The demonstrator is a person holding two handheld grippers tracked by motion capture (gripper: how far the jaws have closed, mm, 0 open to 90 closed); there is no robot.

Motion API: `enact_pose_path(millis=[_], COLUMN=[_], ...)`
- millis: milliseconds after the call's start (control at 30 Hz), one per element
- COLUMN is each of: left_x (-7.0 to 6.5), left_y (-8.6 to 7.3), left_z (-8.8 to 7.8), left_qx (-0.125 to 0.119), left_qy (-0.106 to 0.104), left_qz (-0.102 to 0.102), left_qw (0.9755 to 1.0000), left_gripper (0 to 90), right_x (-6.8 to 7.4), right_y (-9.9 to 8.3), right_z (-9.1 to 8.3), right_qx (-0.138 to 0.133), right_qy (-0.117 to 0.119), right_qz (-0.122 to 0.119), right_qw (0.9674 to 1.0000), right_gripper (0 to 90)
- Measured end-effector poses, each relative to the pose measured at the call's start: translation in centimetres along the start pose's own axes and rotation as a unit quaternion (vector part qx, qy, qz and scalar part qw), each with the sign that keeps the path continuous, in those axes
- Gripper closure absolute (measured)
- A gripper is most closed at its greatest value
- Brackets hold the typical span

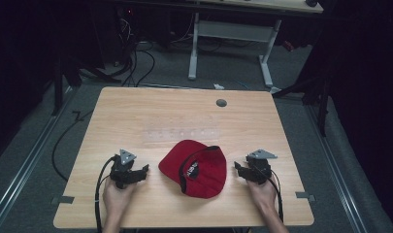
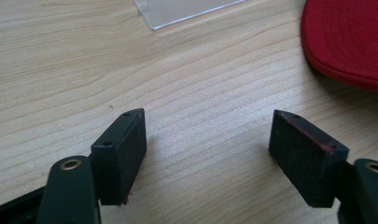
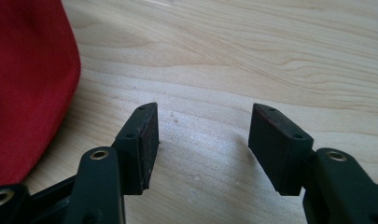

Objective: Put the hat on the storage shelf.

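From the high view, a red cap (image 1: 196, 167) lies on the wooden desk (image 1: 184, 116), nearer the near edge than the far one and roughly midway between the left and right edges. It seems to rest upside down, with its dark inner band and a label facing up, though the picture is too soft to be sure. The left gripper (image 1: 144, 171) rests on the desk just left of the cap, held in the person's left hand (image 1: 117, 194), its jaws turned toward the cap and clear of it. The right gripper (image 1: 238, 170) sits just right of the cap in the right hand (image 1: 263, 191), its jaws likewise turned toward the cap without touching it. A faint clear plastic sheet (image 1: 182, 132) lies flat on the desk beyond the cap, toward the middle. A small grey round grommet (image 1: 221, 103) is set into the desk near the far edge.

In the left gripper view, the two black jaws stand wide apart over bare wood with nothing between them. The cap (image 2: 347, 39) fills the upper right corner, well clear of the jaws, and a corner of the plastic sheet (image 2: 182, 10) shows at the top.

In the right gripper view, the jaws are parted with only wood grain between them. The cap (image 3: 28, 88) lies along the left edge, near the left jaw but apart from it.
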State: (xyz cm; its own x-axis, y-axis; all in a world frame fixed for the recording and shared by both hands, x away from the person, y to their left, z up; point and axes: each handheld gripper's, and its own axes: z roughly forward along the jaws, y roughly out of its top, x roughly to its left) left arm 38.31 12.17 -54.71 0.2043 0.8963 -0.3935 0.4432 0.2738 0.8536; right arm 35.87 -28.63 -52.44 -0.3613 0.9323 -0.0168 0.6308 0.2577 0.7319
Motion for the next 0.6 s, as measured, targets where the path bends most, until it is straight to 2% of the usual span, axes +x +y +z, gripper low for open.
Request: enact_pose_path(millis=[233,300,500,600], left_x=[0.0,0.0,0.0,0.0], left_y=[0.0,0.0,0.0,0.0], left_z=[0.0,0.0,0.0,0.0], left_qx=[0.0,0.0,0.0,0.0], left_qy=[0.0,0.0,0.0,0.0], left_qz=[0.0,0.0,0.0,0.0], left_qw=[1.0,1.0,1.0,1.0], left_gripper=[27.8,27.8,27.8,27.7], right_x=[-0.3,-0.3,-0.2,0.0], right_y=[0.0,0.0,0.2,0.6], right_z=[-1.4,-1.6,-2.2,-2.9], right_qx=[-0.025,-0.03,-0.04,-0.059], right_qy=[0.018,0.028,0.045,0.067], right_qz=[0.011,0.023,0.026,0.026], right_qw=[0.9995,0.9989,0.9979,0.9957], right_gripper=[44.1,43.9,42.5,40.1])
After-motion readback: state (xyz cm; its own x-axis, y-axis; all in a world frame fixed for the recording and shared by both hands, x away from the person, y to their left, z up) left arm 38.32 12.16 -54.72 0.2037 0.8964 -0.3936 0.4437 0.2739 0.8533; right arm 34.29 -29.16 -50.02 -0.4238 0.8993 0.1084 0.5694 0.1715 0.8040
